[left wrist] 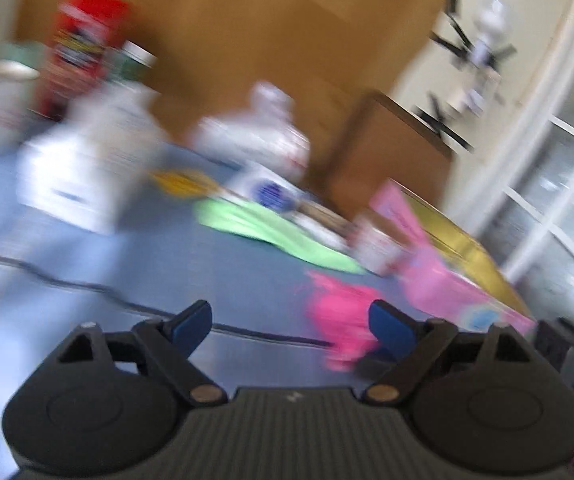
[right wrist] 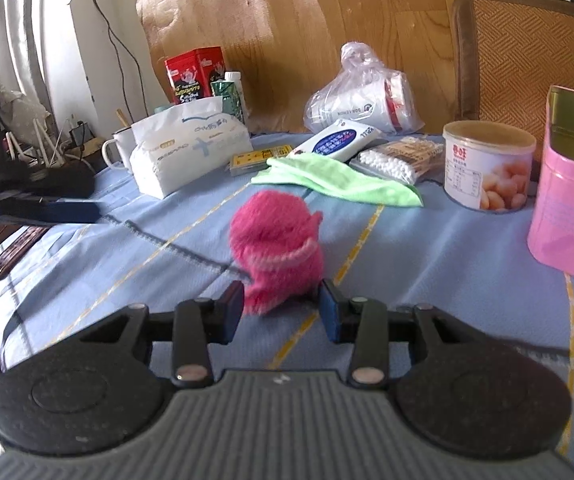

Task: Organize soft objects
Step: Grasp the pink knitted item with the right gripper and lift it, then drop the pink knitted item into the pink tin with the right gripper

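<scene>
I count one fuzzy pink sock point(right wrist: 277, 240), one green cloth point(right wrist: 339, 182), one pack of tissues point(right wrist: 189, 148), one white mug point(right wrist: 121, 148), one red tin point(right wrist: 195, 74), one round can point(right wrist: 487, 166), one pink box point(right wrist: 571, 200), one plastic bag point(right wrist: 361, 92), and my two grippers point(left wrist: 291, 324) point(right wrist: 283, 308)

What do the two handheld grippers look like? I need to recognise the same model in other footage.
The left gripper and right gripper match: a ribbed grey body, two round black housings, black linkage arms with brass-coloured pivot pins, and blue pads on the fingers. No sleeve or cable shows.
</scene>
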The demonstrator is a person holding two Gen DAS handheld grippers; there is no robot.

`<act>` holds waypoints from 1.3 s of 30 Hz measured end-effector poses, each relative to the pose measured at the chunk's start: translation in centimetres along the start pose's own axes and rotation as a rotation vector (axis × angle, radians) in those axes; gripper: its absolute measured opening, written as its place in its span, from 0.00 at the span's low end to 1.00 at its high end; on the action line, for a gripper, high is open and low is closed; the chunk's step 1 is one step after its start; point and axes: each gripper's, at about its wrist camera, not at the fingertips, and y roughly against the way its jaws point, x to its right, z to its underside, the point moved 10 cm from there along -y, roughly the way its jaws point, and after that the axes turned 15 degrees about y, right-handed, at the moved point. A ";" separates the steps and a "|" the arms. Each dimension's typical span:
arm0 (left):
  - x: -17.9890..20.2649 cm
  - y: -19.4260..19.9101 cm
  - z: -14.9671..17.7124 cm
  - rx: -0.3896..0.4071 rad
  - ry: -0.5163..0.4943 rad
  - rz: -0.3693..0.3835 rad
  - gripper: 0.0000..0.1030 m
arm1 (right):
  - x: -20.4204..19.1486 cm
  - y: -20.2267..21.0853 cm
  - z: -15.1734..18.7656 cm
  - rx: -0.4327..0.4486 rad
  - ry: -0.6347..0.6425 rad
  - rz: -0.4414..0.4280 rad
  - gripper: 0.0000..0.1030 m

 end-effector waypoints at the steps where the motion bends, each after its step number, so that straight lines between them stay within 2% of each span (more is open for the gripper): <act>1: 1.1 -1.3 0.6 -0.034 -0.004 0.029 0.92 | -0.1 0.3 0.2 -0.001 0.004 -0.002 0.42; 5: 3.7 -4.6 3.3 -0.125 -0.044 0.063 0.95 | -1.0 1.4 0.9 0.003 0.031 -0.024 0.42; 11: 2.9 -6.0 5.7 -0.181 -0.004 0.043 0.91 | -2.1 1.1 1.0 -0.002 0.104 -0.026 0.43; 17: 1.9 -4.8 4.8 -0.153 0.038 0.048 0.91 | -1.5 1.1 0.9 0.004 0.076 -0.032 0.49; 19: 1.9 -4.5 4.1 -0.139 0.042 0.048 0.91 | -1.1 1.3 0.8 0.015 0.060 -0.018 0.57; 24: 3.1 -4.6 2.1 -0.099 0.010 0.051 0.91 | -0.1 1.5 -0.1 0.032 0.046 0.005 0.59; 27: 3.7 -6.3 1.7 -0.108 -0.016 0.040 0.82 | 0.1 0.7 -1.4 0.035 0.092 0.022 0.60; 28: 3.9 -7.0 1.8 -0.124 -0.019 0.040 0.71 | 0.1 0.2 -1.7 0.033 0.108 0.023 0.60; 29: 3.9 -7.8 2.0 -0.140 -0.022 0.034 0.64 | 0.2 -0.6 -1.9 0.024 0.117 0.018 0.59; 30: 3.8 -8.1 2.0 -0.130 -0.029 0.008 0.63 | 0.2 -1.0 -1.8 0.013 0.119 0.015 0.55; 31: 4.0 -8.3 1.9 -0.115 -0.044 -0.014 0.60 | 0.6 -1.4 -1.8 0.010 0.123 0.047 0.36; 32: 4.6 -8.2 1.7 -0.110 -0.051 -0.007 0.60 | 0.9 -1.2 -2.0 0.018 0.136 0.084 0.37; 36: 8.6 -7.8 0.8 -0.097 -0.076 0.113 0.58 | 2.7 2.0 -3.1 0.122 0.120 0.151 0.37; 39: 12.8 -9.0 0.7 -0.102 -0.144 0.176 0.58 | 5.0 5.1 -3.9 0.187 0.125 0.260 0.37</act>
